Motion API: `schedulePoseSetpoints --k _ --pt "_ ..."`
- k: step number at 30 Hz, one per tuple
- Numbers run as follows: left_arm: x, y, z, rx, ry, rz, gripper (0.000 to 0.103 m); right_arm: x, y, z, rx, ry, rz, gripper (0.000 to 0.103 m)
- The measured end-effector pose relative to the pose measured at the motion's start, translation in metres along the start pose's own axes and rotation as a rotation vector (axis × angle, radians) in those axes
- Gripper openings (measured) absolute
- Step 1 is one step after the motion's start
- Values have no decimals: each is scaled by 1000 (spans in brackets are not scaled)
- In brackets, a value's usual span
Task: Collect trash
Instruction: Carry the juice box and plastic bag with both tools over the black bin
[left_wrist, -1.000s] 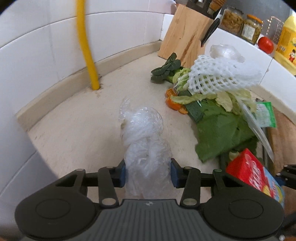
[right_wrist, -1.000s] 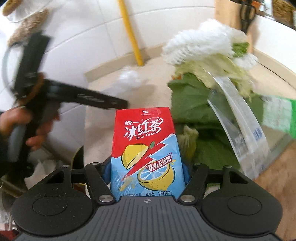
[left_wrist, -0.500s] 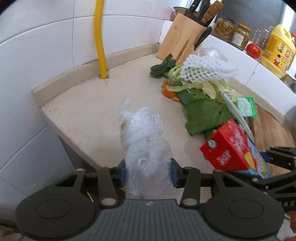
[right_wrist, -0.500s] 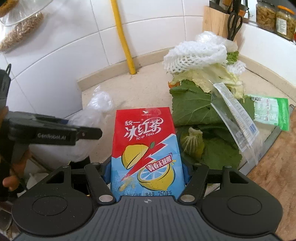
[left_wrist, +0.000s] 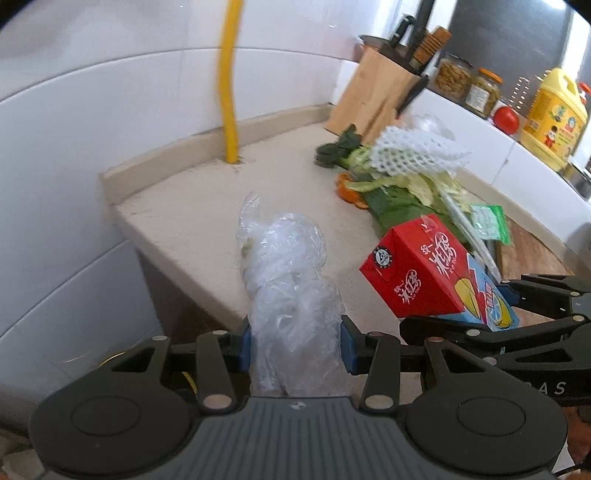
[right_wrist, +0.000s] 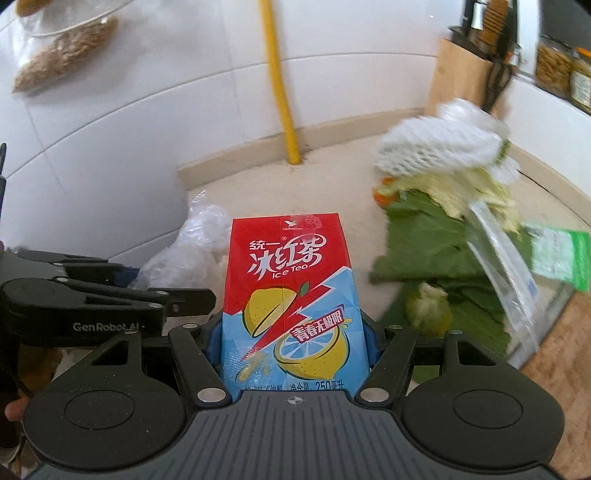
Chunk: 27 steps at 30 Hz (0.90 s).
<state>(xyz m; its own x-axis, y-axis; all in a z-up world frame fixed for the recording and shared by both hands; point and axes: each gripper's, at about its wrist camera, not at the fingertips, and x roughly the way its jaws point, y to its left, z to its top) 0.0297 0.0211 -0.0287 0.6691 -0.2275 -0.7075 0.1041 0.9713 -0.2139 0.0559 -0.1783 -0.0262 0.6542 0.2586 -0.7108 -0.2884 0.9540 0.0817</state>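
Both grippers loaded — bag left, carton right.
The left gripper (left_wrist: 295, 341) has its fingers pinching a crumpled clear bag (left_wrist: 286, 288); the right gripper (right_wrist: 293, 341) clamps an iced-tea carton (right_wrist: 291, 295), both held off the counter (left_wrist: 207, 206) edge — leaf scraps (right_wrist: 432, 243) heaped farther back.

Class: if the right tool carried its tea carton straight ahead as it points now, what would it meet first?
Probably the countertop, then the tiled wall near the yellow pipe; depth is unclear. The ice tea carton leads.
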Motion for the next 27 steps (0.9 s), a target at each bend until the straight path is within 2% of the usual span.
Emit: schedulePoseSetpoints --k 17,21,27 --pt "-62 69 -49 -155 -41 181 40 20 91 2 -148 14 167 72" --pt "-68 80 -62 -186 -33 230 40 26 109 -2 -176 28 197 72" --pt "-68 91 -77 -221 2 265 40 33 124 -12 -194 67 217 72"
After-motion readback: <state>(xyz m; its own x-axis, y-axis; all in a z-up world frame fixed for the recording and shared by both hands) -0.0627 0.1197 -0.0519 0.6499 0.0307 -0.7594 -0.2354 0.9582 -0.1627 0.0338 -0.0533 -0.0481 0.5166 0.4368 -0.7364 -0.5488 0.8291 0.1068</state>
